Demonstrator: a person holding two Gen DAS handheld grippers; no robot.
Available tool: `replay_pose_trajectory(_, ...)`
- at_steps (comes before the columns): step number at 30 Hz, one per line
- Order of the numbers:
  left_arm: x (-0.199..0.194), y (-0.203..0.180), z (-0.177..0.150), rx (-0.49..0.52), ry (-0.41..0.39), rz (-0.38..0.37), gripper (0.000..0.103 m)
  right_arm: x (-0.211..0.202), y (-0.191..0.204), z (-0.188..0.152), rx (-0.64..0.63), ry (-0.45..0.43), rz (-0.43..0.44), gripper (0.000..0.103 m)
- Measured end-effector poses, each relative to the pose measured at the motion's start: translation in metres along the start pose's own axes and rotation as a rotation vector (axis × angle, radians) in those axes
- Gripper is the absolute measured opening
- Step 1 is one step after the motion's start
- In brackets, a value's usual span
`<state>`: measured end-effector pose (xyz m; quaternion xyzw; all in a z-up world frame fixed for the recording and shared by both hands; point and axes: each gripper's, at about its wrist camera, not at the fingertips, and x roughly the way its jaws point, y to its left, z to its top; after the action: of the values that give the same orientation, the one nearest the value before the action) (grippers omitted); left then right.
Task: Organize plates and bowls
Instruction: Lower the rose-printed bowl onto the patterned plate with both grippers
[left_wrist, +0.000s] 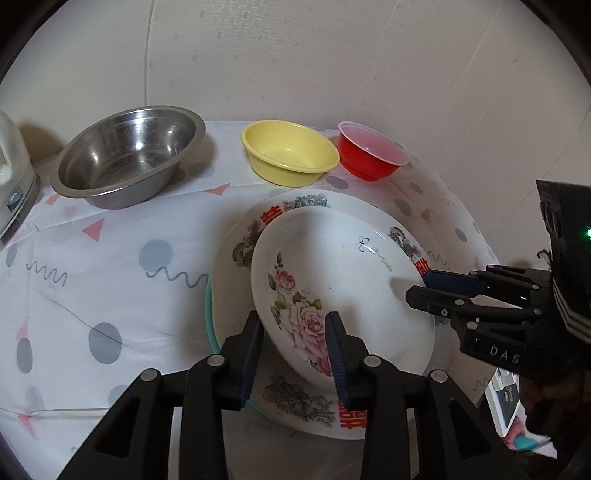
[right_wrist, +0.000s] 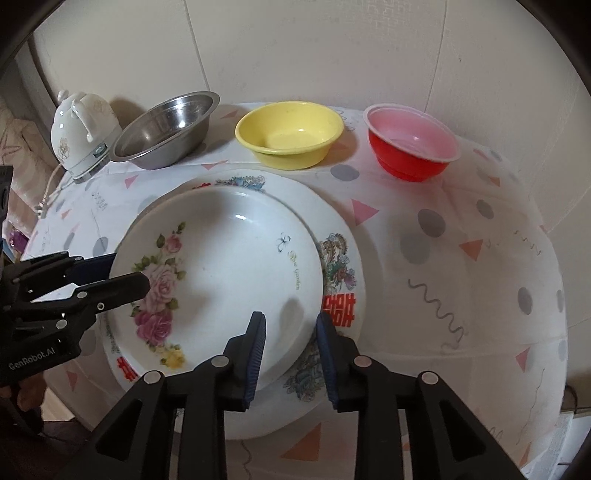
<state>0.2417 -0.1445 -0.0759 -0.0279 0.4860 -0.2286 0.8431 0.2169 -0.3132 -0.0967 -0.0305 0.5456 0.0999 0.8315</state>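
Note:
A white rose-patterned plate (left_wrist: 343, 280) (right_wrist: 221, 266) rests on a larger white plate with red characters (left_wrist: 314, 413) (right_wrist: 340, 258), which lies on a teal plate (left_wrist: 208, 314). My left gripper (left_wrist: 295, 350) is open, its jaws straddling the rose plate's near left rim; it also shows in the right wrist view (right_wrist: 125, 273). My right gripper (right_wrist: 290, 350) is open, its jaws straddling the rose plate's right rim; it also shows in the left wrist view (left_wrist: 421, 286). A steel bowl (left_wrist: 129, 155) (right_wrist: 166, 129), a yellow bowl (left_wrist: 290, 151) (right_wrist: 290, 134) and a red bowl (left_wrist: 371, 151) (right_wrist: 412, 142) stand at the back.
The round table (right_wrist: 461, 258) has a patterned white cloth and stands against a wall. A white ceramic kettle (right_wrist: 83, 131) sits at the back left beside the steel bowl, its cord hanging off the edge. Clutter lies past the table's right edge (left_wrist: 506, 402).

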Motion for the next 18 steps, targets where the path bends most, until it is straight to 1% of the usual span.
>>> replay_pose_trajectory(6,-0.0019,0.0015,-0.0018,-0.007,-0.002,-0.011,0.034,-0.0013,0.0005,-0.0006,0.021,-0.011,-0.012,0.029)
replay_pose_trajectory(10,-0.0038,0.0006,-0.0032,-0.004,-0.006,-0.001,0.034,-0.0027,-0.0010,-0.0018,0.041,-0.015,-0.001,0.029)
replay_pose_trajectory(13,-0.0054,0.0027,-0.0041,-0.012,-0.007,-0.008,0.034,-0.0045,-0.0033,-0.0043,0.057,-0.019,0.017,0.029)
replay_pose_trajectory(15,-0.0059,0.0018,-0.0042,-0.007,-0.005,-0.004,0.034,-0.0065,-0.0024,-0.0058,0.055,-0.019,0.004,0.029)
replay_pose_trajectory(18,-0.0060,0.0012,-0.0047,-0.008,-0.007,-0.007,0.036,-0.0061,-0.0033,-0.0057,0.063,-0.022,0.022,0.029)
